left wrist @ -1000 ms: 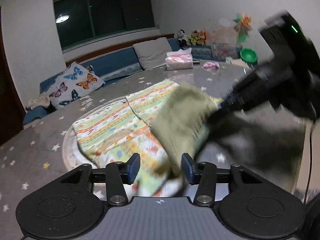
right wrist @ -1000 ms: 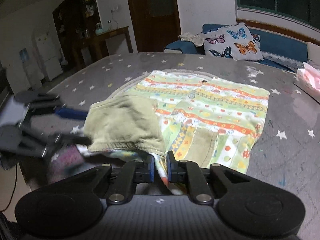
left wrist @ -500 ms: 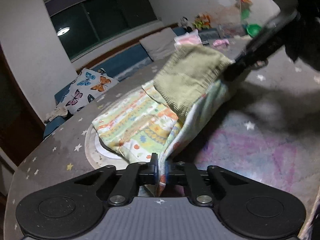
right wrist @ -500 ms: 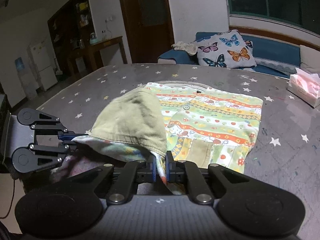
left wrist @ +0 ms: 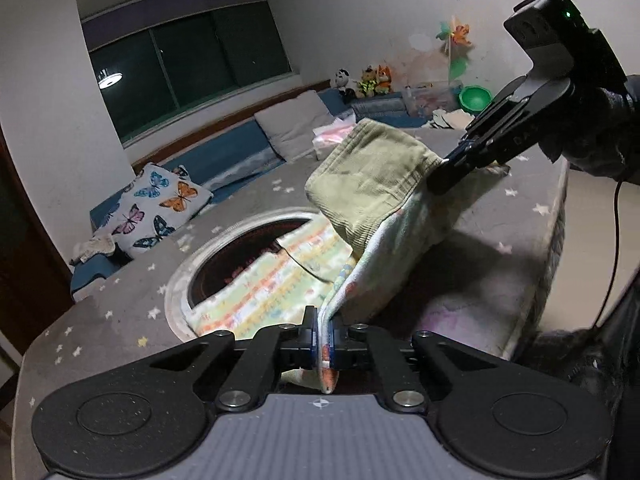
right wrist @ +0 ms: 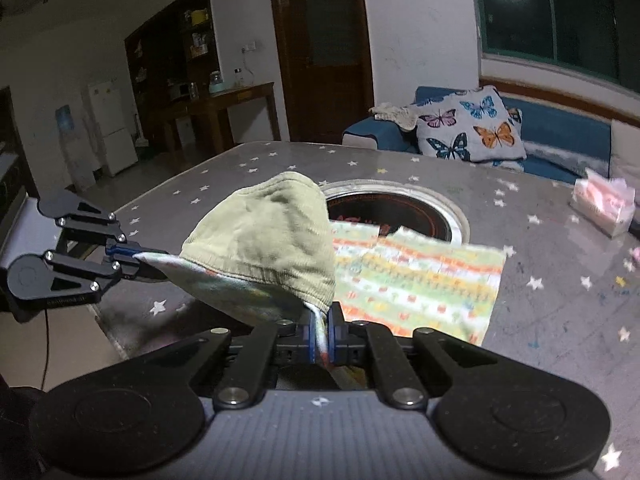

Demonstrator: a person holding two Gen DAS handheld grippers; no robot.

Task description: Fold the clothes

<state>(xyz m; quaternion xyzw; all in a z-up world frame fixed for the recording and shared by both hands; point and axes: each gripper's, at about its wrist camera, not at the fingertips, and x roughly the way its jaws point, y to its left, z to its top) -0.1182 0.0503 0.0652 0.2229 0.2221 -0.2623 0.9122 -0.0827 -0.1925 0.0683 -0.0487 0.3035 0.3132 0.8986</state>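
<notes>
Both my hand-held grippers, left (left wrist: 322, 338) and right (right wrist: 321, 334), clamped on garment (right wrist: 416, 280) hem | worktop (right wrist: 560, 312) open toward 2 o'clock | hem lifted since earlier, burner ring (right wrist: 400, 208) uncovered

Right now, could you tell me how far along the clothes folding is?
Early. Done: both tools grip the patterned garment's near edge, left tool and right tool shut on fabric. In hand: that edge is lifted, the far part on the table. Left: fold over and flatten.
</notes>
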